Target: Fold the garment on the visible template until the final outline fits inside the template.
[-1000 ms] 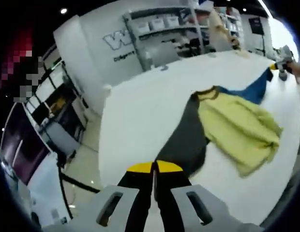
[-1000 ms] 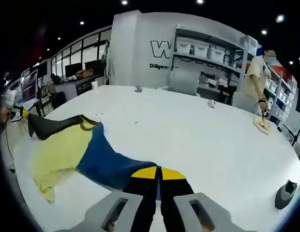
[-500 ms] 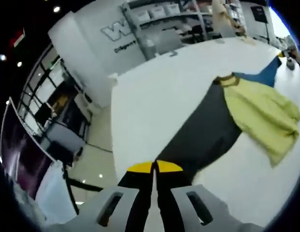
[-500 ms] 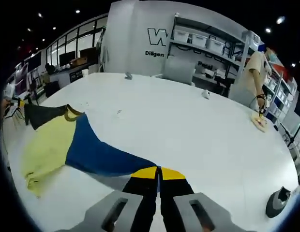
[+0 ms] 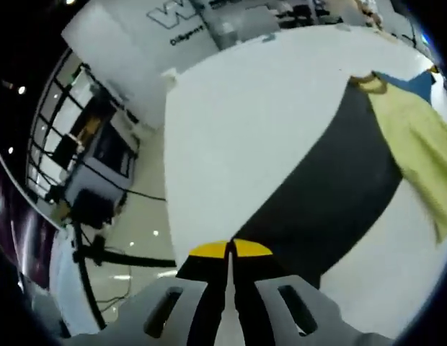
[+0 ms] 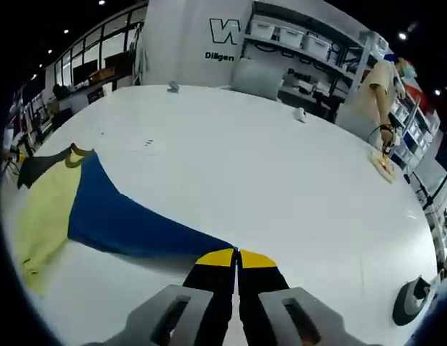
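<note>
On the white table (image 6: 281, 180), the garment (image 6: 101, 216) now lies pulled out long and flat, where a second ago it sagged in loose folds near the table's edge. The left gripper (image 5: 231, 249) is pinched tight on the dark grey sleeve (image 5: 332, 187), and the right gripper (image 6: 238, 258) is clamped on the blue sleeve (image 6: 130, 223); the yellow body (image 5: 414, 144) sits between them. Both hands have drawn apart, taking out the slack. I judge this as spreading before folding; no template outline is discernible on the table.
</note>
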